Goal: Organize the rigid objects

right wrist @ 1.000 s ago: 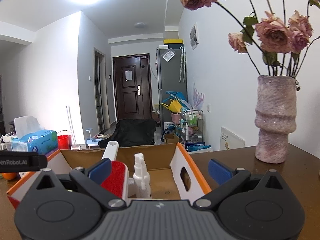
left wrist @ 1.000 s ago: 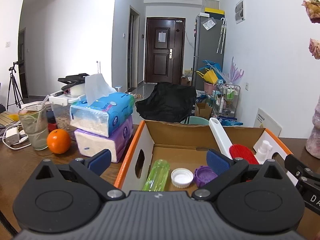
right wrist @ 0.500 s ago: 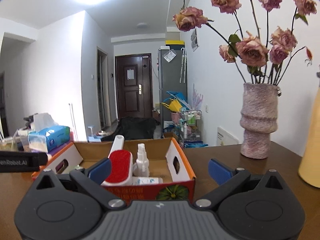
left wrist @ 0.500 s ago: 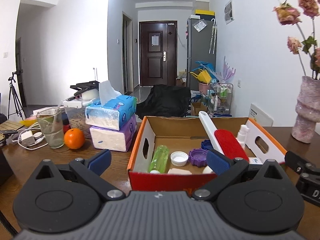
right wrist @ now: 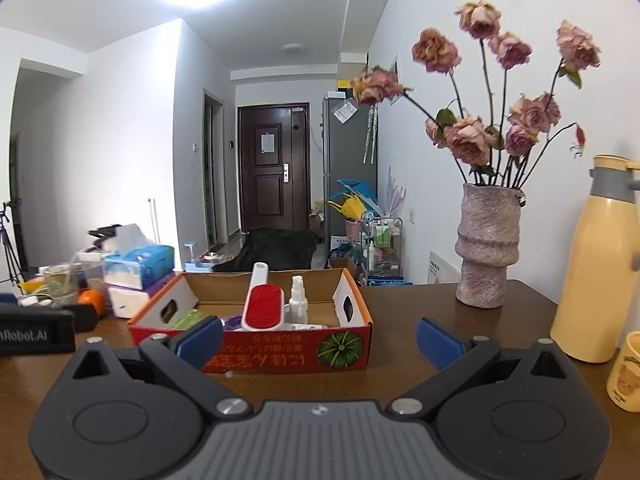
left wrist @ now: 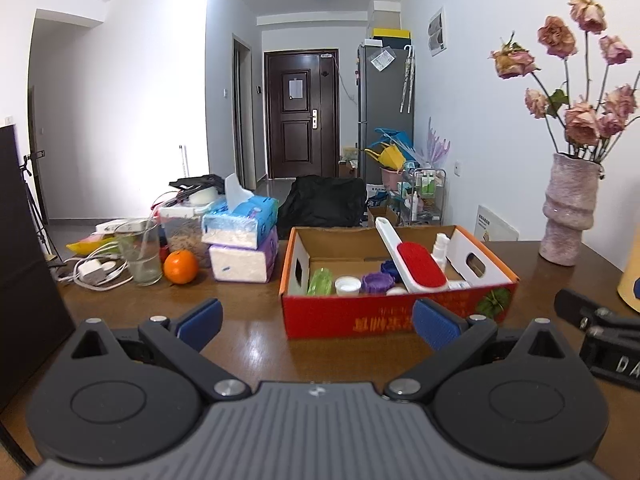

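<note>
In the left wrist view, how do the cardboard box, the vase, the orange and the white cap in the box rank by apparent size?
Largest to smallest:
1. cardboard box
2. vase
3. orange
4. white cap
The box stands nearer the camera than the vase, which adds to its apparent size.

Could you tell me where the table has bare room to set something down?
Bare wood lies between the box and the vase, and in front of the box. Left of the box it is crowded: tissue packs, orange, glass.
</note>
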